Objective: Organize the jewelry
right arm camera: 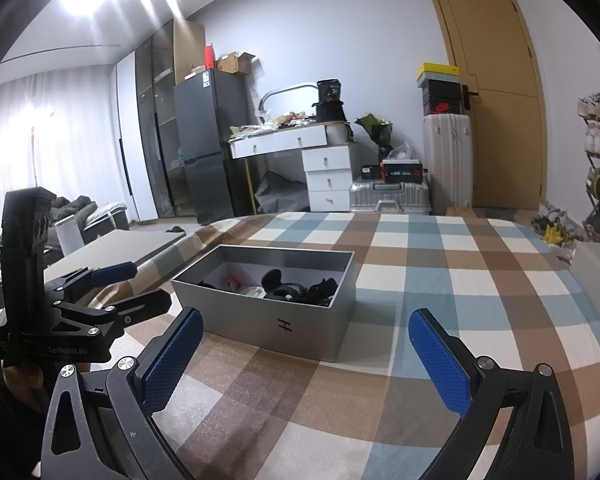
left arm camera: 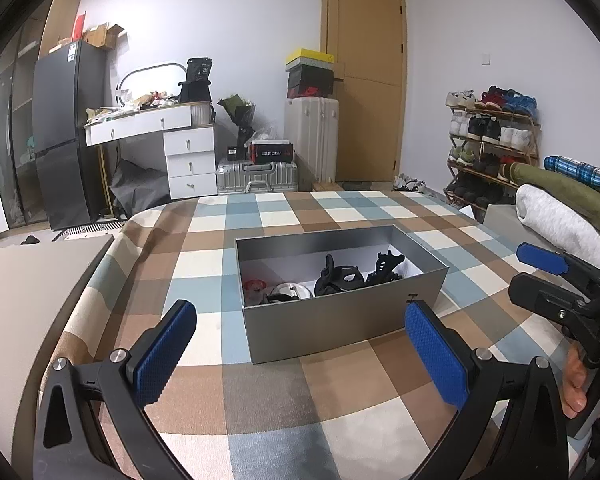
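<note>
A grey open box (left arm camera: 332,320) stands on the checked cloth (left arm camera: 340,400) in front of both grippers. In it lie black hair clips (left arm camera: 342,278), a round silver item (left arm camera: 290,292) and a small red item (left arm camera: 255,284). The box also shows in the right wrist view (right arm camera: 268,320), with the black clips (right arm camera: 300,290) inside. My left gripper (left arm camera: 300,344) is open and empty, just short of the box's near wall. My right gripper (right arm camera: 306,348) is open and empty, near the box's front corner. The right gripper (left arm camera: 540,272) shows at the right edge of the left wrist view.
The checked cloth covers a bed or table. Folded blankets (left arm camera: 560,208) lie at the right. A white desk (left arm camera: 172,136), a dark fridge (left arm camera: 68,132), suitcases (left arm camera: 260,176), a shoe rack (left arm camera: 492,140) and a wooden door (left arm camera: 364,80) stand behind.
</note>
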